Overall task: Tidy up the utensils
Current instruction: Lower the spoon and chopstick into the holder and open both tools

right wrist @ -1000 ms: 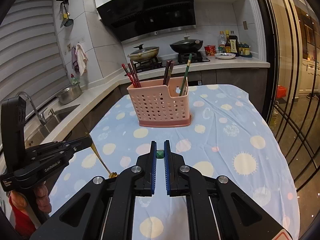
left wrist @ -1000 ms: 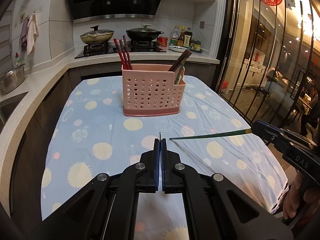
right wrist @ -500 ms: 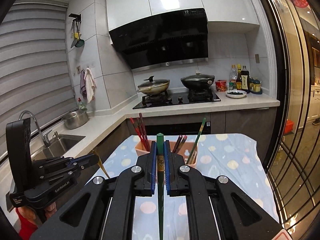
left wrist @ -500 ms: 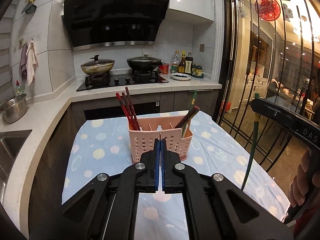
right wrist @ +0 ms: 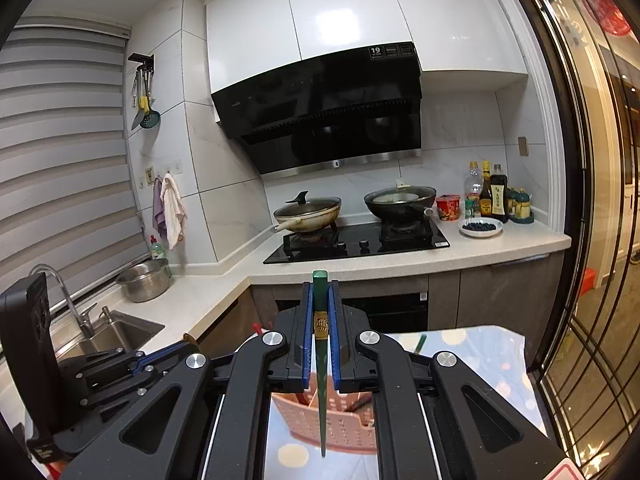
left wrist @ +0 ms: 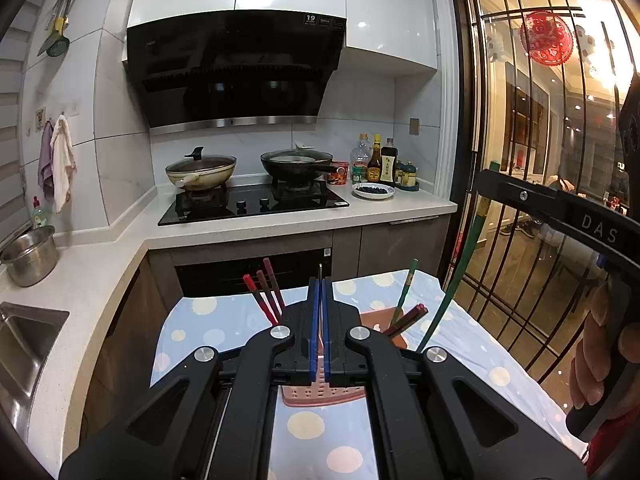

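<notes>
My right gripper [right wrist: 320, 282] is shut on a green chopstick [right wrist: 321, 384] that hangs tip down over the pink perforated utensil basket [right wrist: 344, 424]. In the left wrist view the same chopstick [left wrist: 454, 284] slants down toward the basket's [left wrist: 320, 394] right end. The basket holds red chopsticks [left wrist: 266, 296] on the left and a green and dark ones [left wrist: 406, 312] on the right. My left gripper [left wrist: 320, 280] is shut on a thin metal utensil whose tip pokes up between the fingers, above the basket's middle.
The basket stands on a table with a blue dotted cloth [left wrist: 320, 428]. Behind are a countertop [left wrist: 280, 228] with a stove, two pans [left wrist: 296, 164], bottles and a sink [right wrist: 116, 332] at the left. A barred glass door [left wrist: 532, 200] is at the right.
Both grippers have risen and moved closer over the basket. The green chopstick has swung nearer to vertical above the basket's right part.
</notes>
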Available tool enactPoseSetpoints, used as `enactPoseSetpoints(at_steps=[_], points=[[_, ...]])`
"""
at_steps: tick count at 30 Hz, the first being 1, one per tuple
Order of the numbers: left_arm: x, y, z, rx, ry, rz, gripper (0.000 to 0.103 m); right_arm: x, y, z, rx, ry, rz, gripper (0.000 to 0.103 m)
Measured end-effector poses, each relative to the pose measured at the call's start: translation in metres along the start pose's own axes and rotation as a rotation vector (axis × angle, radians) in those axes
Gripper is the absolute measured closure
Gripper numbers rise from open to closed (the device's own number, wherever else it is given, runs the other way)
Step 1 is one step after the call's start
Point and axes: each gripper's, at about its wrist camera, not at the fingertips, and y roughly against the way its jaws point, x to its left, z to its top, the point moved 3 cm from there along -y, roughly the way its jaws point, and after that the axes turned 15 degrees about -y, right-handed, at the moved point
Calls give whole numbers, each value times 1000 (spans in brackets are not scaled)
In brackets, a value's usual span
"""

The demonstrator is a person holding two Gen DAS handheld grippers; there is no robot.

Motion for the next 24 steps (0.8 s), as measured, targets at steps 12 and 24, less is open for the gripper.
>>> enactPoseSetpoints(at_steps=[12, 24], points=[[15, -47, 16, 44, -2, 16, 102, 13, -47, 31, -20, -9, -6, 96], [29, -83, 4, 104, 20, 17, 102, 8, -88, 30, 4, -8, -37, 96]])
